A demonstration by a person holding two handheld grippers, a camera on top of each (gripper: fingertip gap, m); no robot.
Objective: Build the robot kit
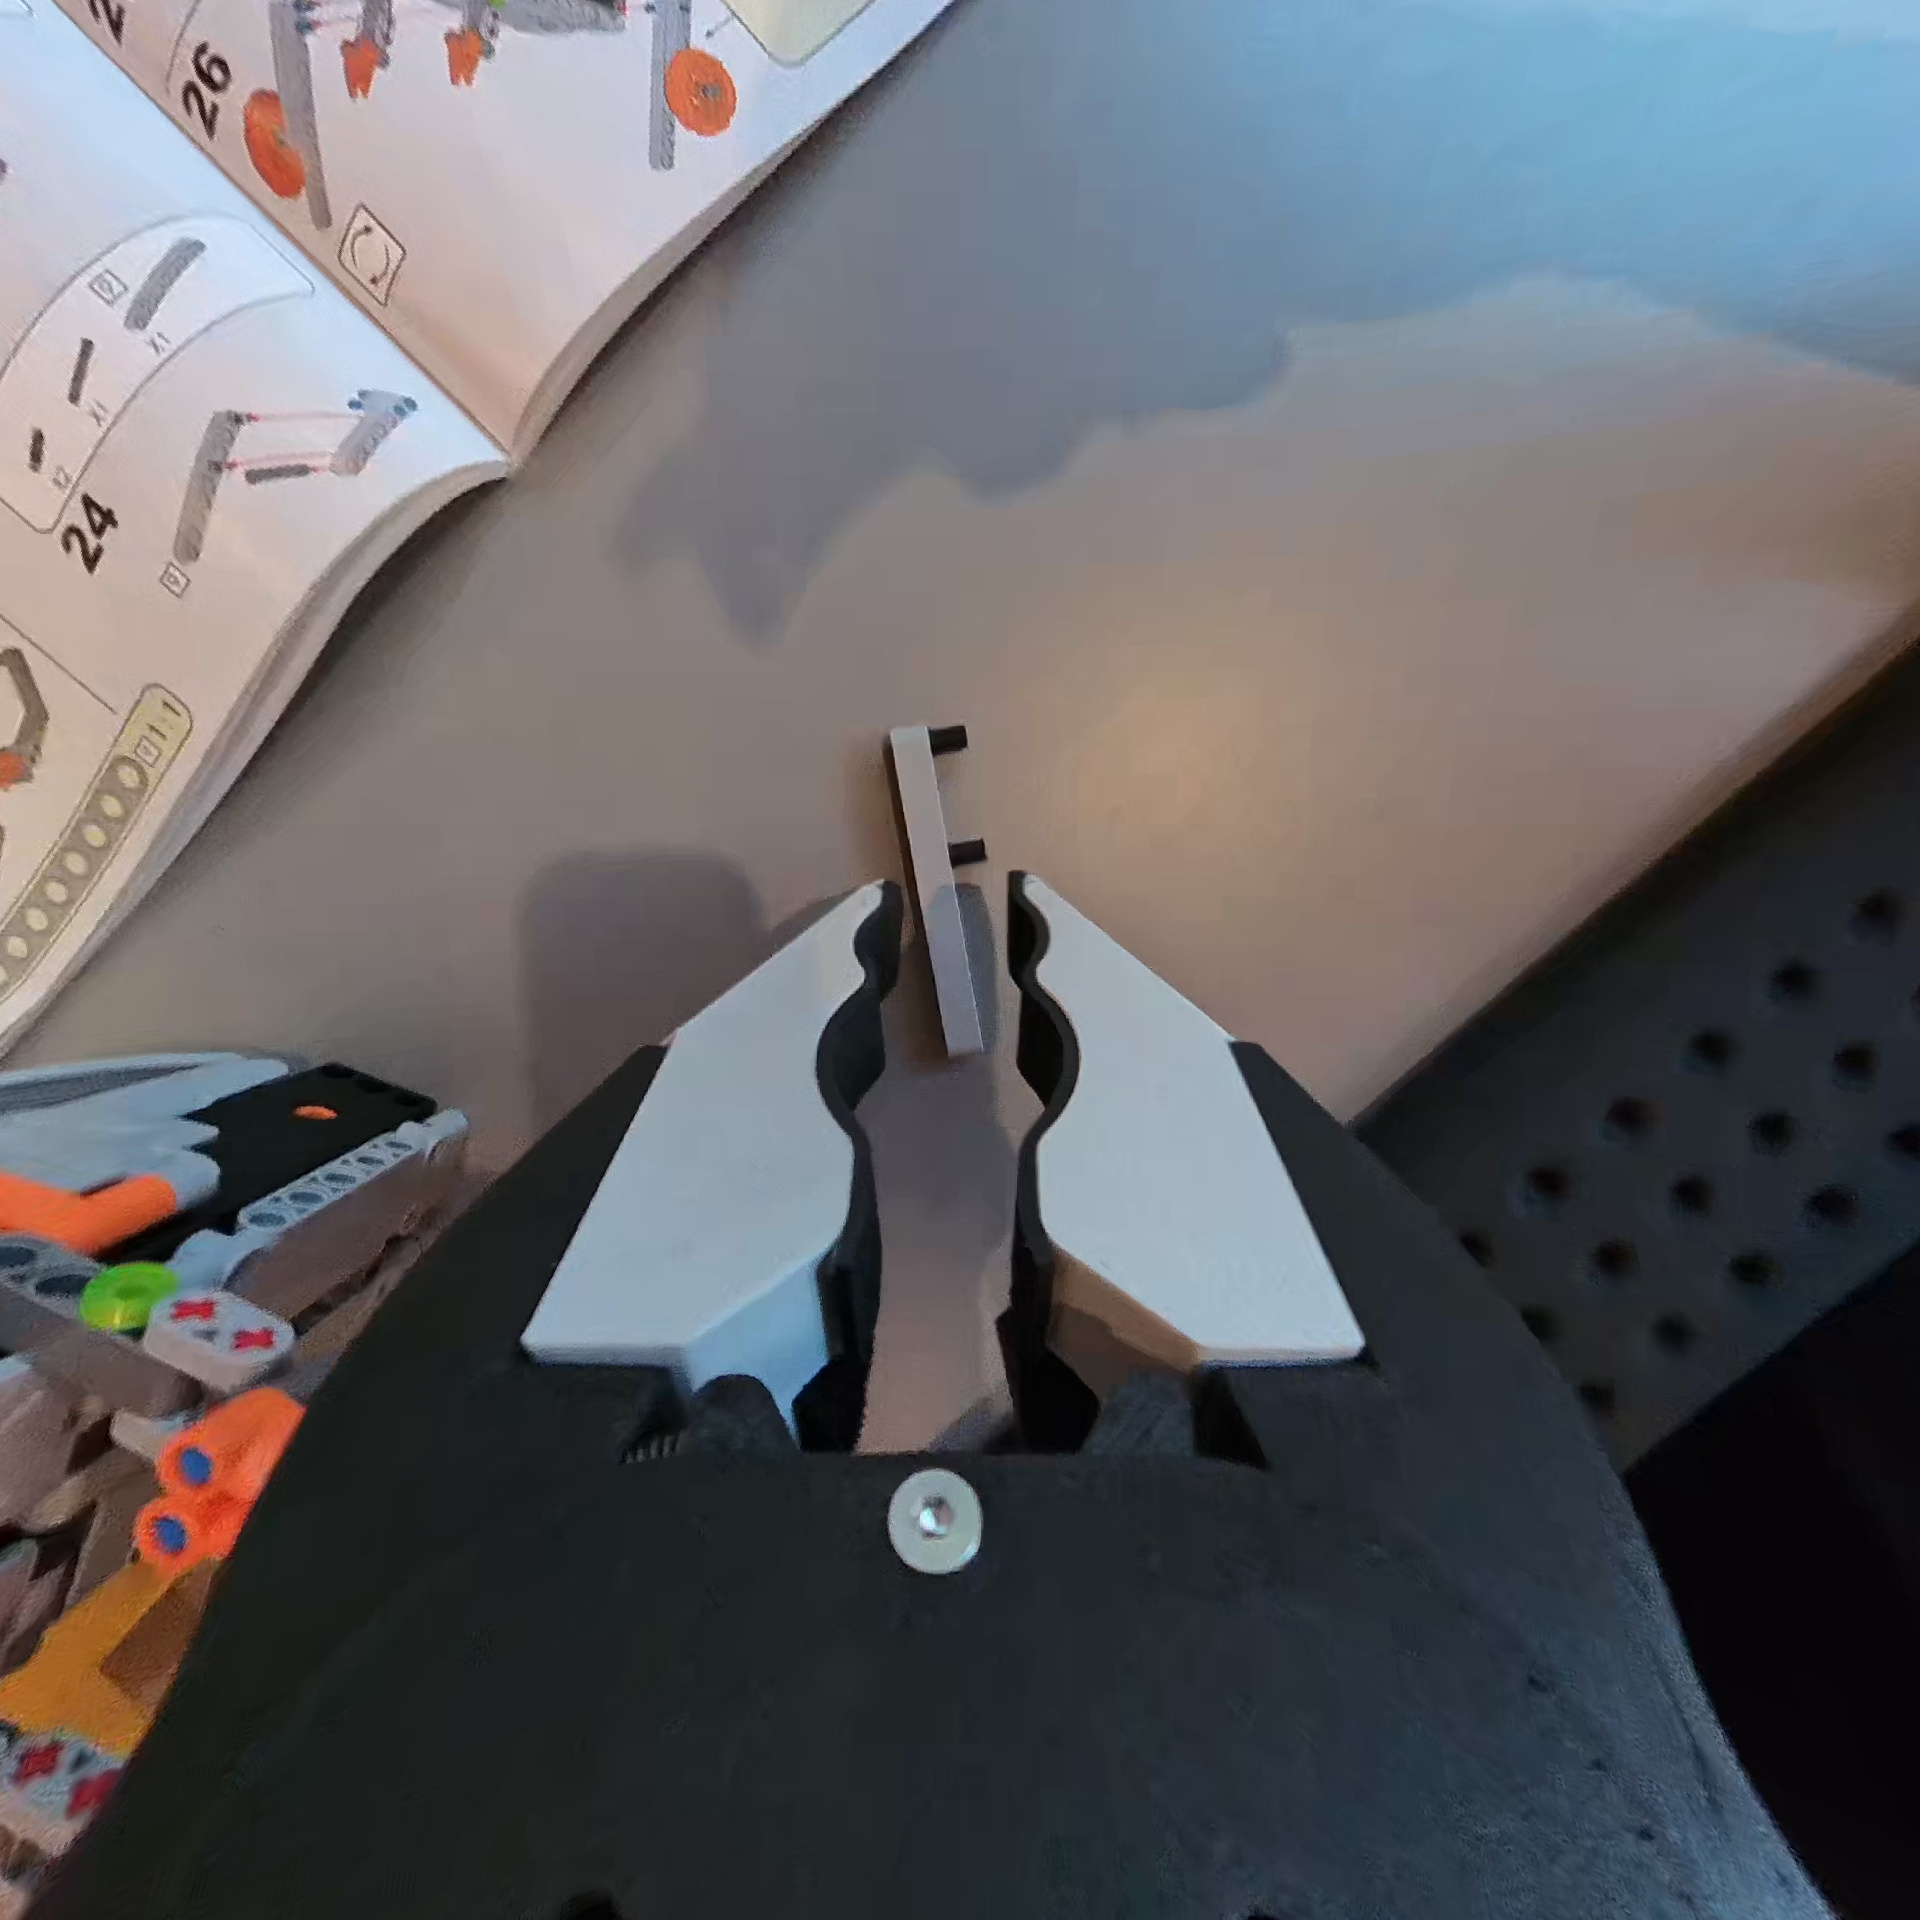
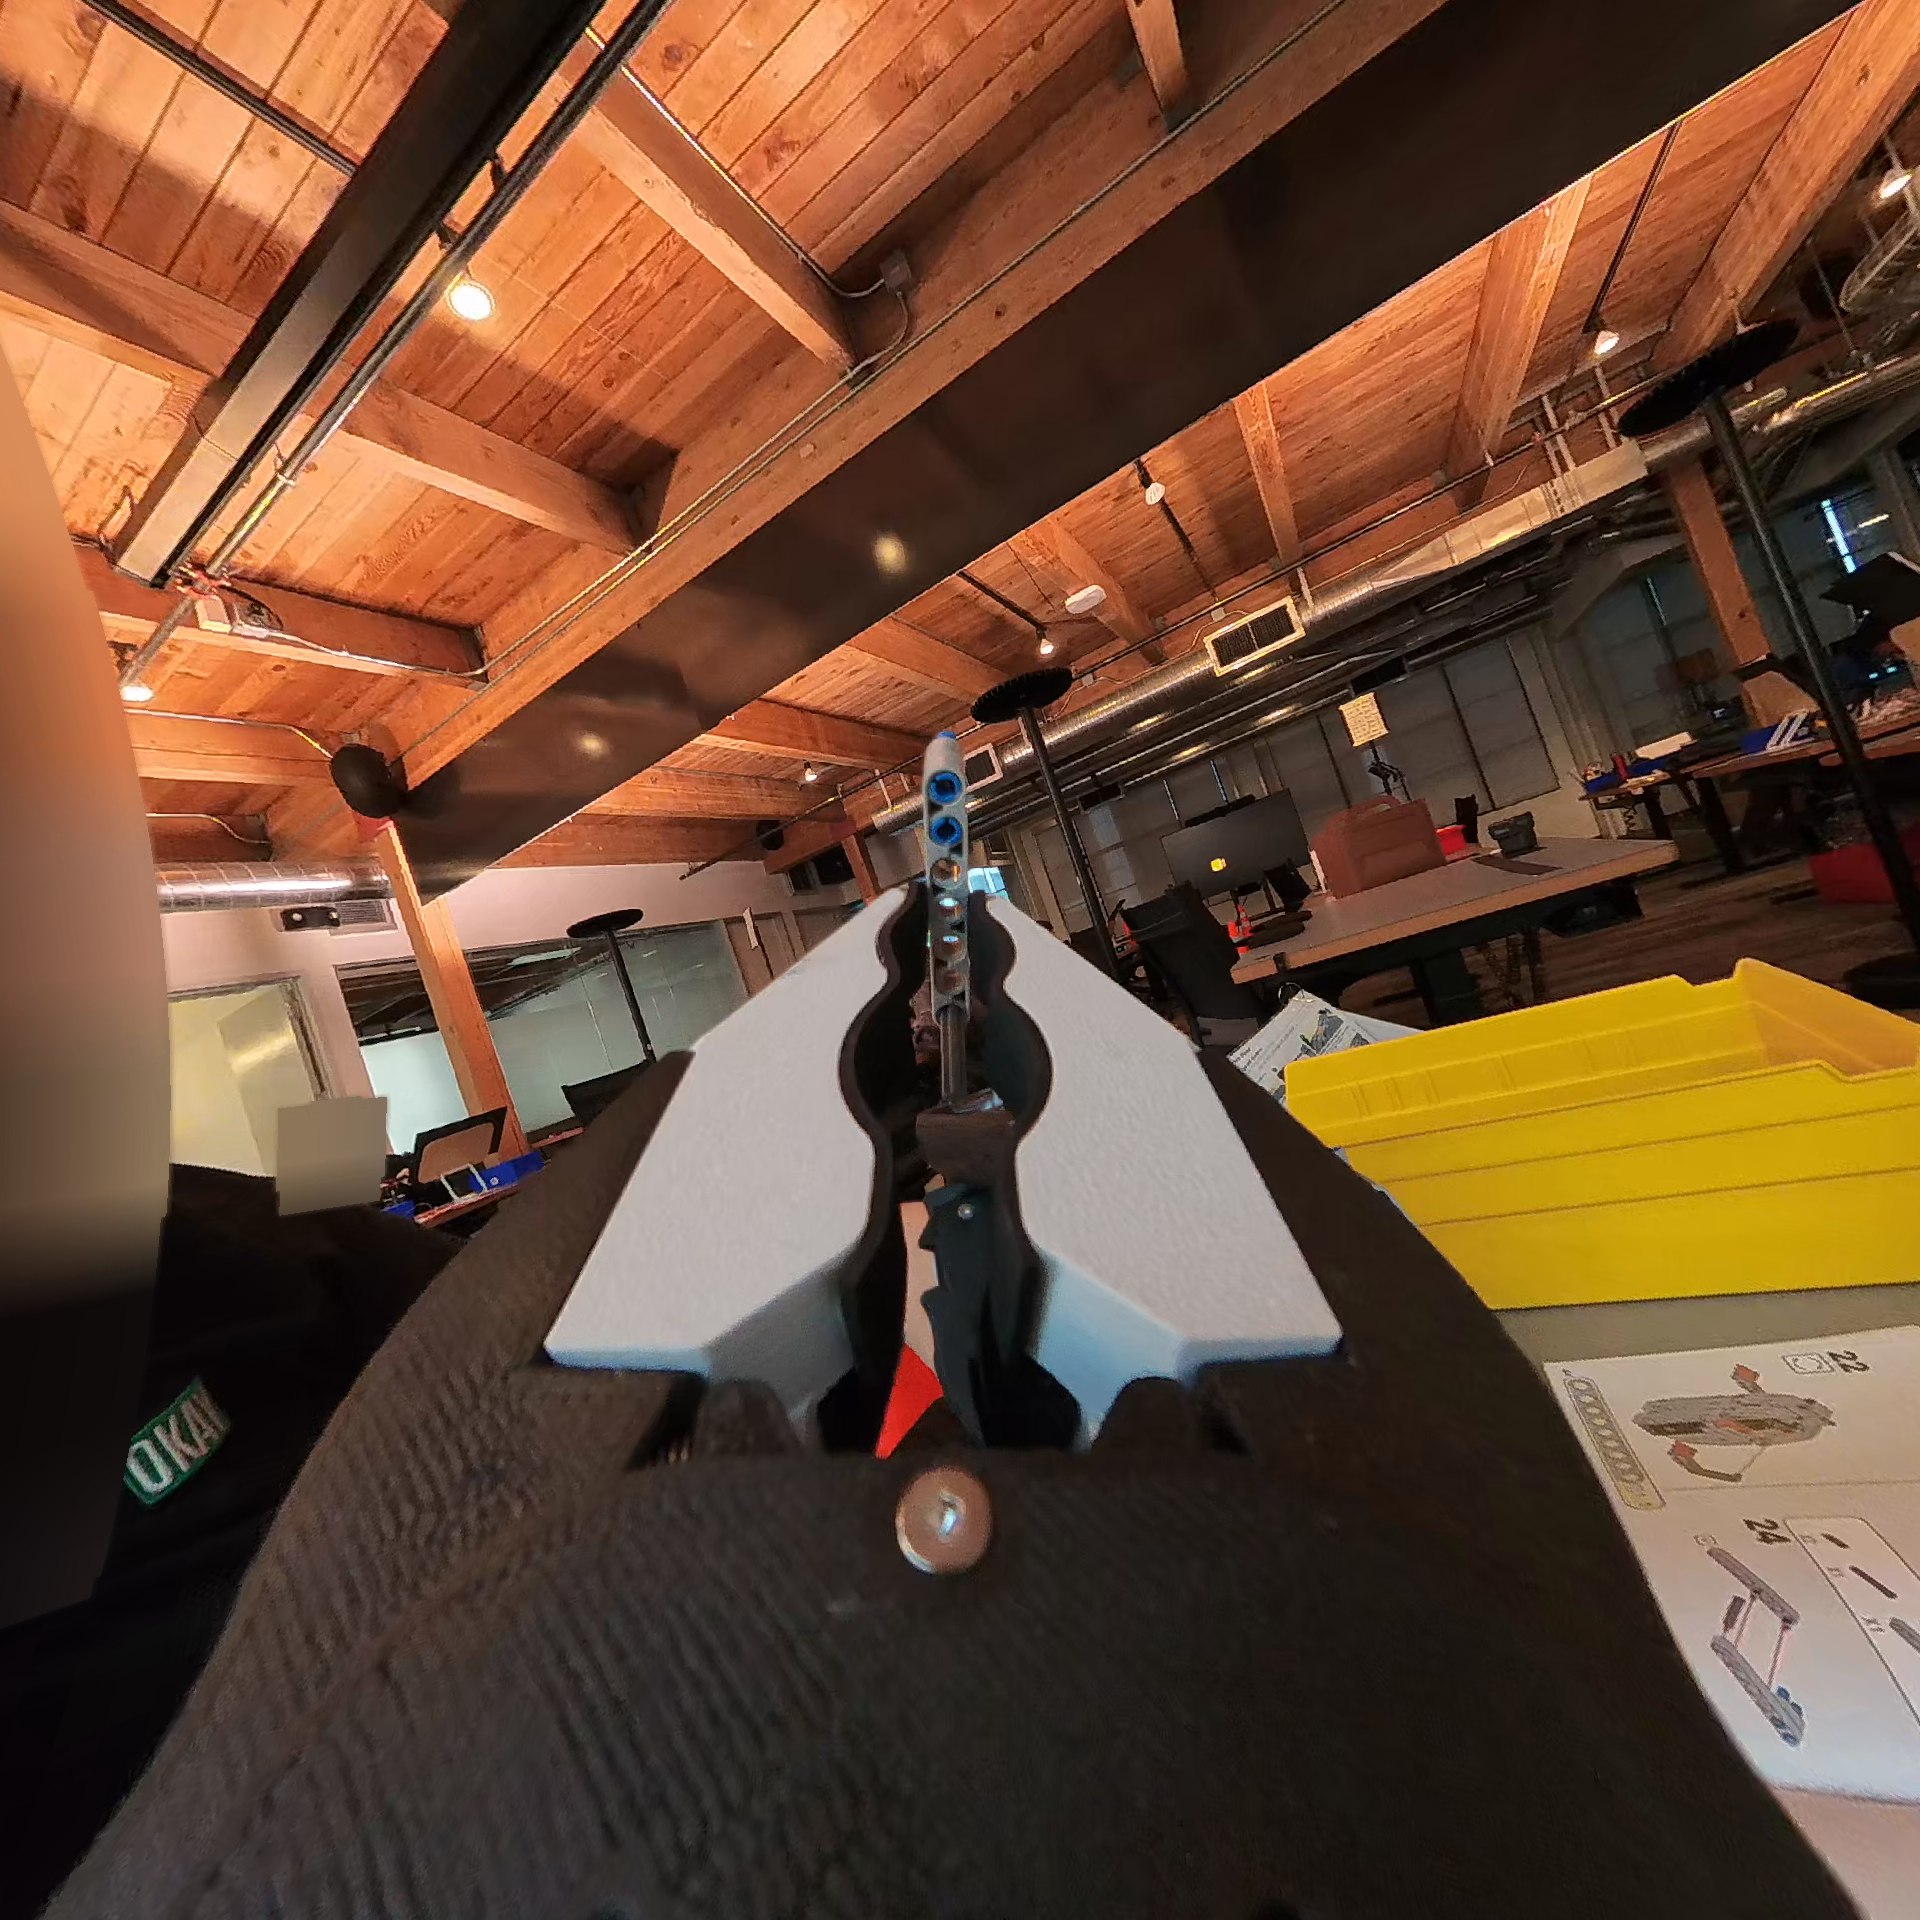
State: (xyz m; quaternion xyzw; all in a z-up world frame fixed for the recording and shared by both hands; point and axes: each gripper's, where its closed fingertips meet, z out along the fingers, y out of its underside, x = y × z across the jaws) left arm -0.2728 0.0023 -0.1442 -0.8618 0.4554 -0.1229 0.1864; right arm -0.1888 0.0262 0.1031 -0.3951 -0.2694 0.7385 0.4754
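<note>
Meanwhile the left gripper [image 1: 945, 894] pinches a flat grey beam with two black pegs [image 1: 932, 831] above the beige table [image 1: 1351, 644] (near its edge), and the right gripper [image 2: 948, 914] clamps a grey holed beam with blue pins [image 2: 945, 862].

Counts, both wrist views.

Grippers: two, left gripper [image 1: 948, 883] and right gripper [image 2: 948, 904], two fingers each.

Grey beams: two. The flat grey beam [image 1: 940, 883] carries two black pins [image 1: 961, 795]; the holed grey beam [image 2: 945, 883] carries two blue pins [image 2: 943, 808].

Instruction booklet [image 1: 312, 312]: one, open.

Yellow bins [image 2: 1621, 1143]: at least two, stacked.

Loose parts pile [image 1: 156, 1299]: one, pieces too jumbled to count.
</note>
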